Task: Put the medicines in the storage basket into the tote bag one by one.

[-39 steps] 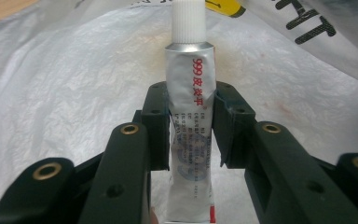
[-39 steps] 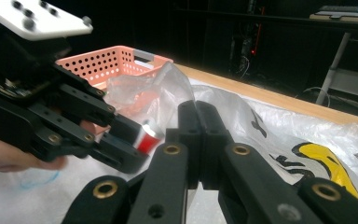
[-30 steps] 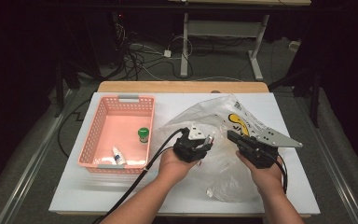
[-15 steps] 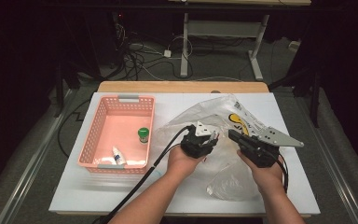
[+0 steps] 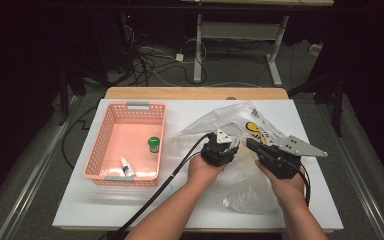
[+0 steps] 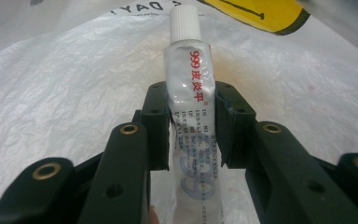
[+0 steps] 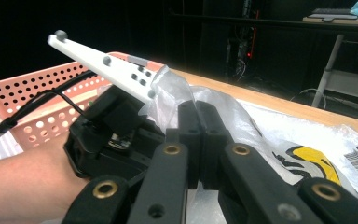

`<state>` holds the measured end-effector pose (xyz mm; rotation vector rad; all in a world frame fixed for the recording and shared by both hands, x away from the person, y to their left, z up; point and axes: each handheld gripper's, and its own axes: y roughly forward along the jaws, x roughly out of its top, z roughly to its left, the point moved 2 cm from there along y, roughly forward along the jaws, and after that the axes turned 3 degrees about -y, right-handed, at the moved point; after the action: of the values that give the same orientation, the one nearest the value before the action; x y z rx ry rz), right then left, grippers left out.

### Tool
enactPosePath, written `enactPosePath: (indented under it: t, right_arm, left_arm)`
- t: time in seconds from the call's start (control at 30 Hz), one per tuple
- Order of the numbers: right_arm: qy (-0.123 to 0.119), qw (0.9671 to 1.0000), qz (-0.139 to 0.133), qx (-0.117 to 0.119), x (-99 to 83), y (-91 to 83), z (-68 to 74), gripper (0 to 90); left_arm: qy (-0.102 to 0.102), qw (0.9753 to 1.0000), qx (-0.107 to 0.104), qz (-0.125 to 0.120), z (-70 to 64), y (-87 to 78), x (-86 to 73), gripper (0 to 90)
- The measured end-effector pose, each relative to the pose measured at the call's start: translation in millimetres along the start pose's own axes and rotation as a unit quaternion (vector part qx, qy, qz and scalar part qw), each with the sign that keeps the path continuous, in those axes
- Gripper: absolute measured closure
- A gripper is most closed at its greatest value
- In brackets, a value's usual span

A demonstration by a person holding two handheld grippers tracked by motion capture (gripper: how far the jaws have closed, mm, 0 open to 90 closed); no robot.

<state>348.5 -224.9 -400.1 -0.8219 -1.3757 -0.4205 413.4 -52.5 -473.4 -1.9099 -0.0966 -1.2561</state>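
The left gripper (image 6: 192,116) is clamped on a soft white ointment tube (image 6: 193,121), its jaws pressing the tube's flat, slightly dented body from both sides. The ribbed white cap points away from the gripper, and red characters run down the printed face. Just beyond and beneath the tube lies the crinkled, translucent plastic bag (image 6: 65,93), thin film with a yellow smiley print ahead of the cap.

The right gripper (image 7: 198,126) has its jaws closed together on a pinched fold of that same bag film, holding the mouth up just beside the left gripper (image 5: 225,150). In the high view the right gripper (image 5: 260,150) sits close to the right of the left one, both over the rumpled bag (image 5: 250,185) on the white desk (image 5: 80,210).

The step in hand seems to be taking the tube out of the bag while the other gripper keeps the film steady. Well to the left of the left gripper stands a pink perforated plastic basket (image 5: 100,145), rigid and rectangular, already holding a small green-capped bottle (image 5: 153,145) and a small white tube (image 5: 126,166). The next move likely calls for carrying the tube clear of the clinging film, leftward over the basket rim, and releasing it inside without squeezing the soft body too hard.
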Motion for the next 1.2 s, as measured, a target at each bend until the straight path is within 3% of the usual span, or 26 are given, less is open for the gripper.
enactPosePath:
  t: [0.13, 0.23, 0.53, 0.77, 1.0, 1.1, 1.2]
  right_arm:
    - [0.0, 1.0, -0.001, 0.0, -0.3, 0.3, -0.7, 90.0]
    - [0.0, 1.0, 0.001, -0.001, -1.3, 0.6, -2.0, 90.0]
    - [0.0, 1.0, 0.002, -0.002, -1.8, -1.0, -2.8, 90.0]
    - [0.0, 1.0, 0.005, -0.001, -2.2, -1.5, -1.0, 90.0]
    - [0.0, 1.0, 0.007, -0.001, -2.7, -0.9, 0.4, 90.0]
    - [-0.001, 1.0, 0.007, 0.0, -2.9, -0.9, 0.7, 90.0]
    - [-0.002, 1.0, 0.007, 0.0, -3.2, -1.2, 0.6, 90.0]
  left_arm:
    - [-0.005, 1.0, -0.005, 0.001, -1.4, 2.3, 0.5, 64.9]
    - [-0.01, 0.9999, -0.01, 0.003, -2.8, -0.8, 1.4, 52.8]
    - [0.002, 0.9994, -0.033, 0.004, -6.2, -23.2, -8.5, 41.7]
    - [0.004, 0.9984, -0.054, 0.017, -6.7, -42.7, -26.1, 29.2]
    - [0.007, 0.9987, -0.048, 0.019, -6.1, -61.3, -49.9, 14.2]
    - [0.003, 0.9985, -0.052, 0.019, -6.2, -68.7, -56.1, 12.8]
    - [0.002, 0.9985, -0.052, 0.02, -7.2, -75.2, -60.1, 5.8]
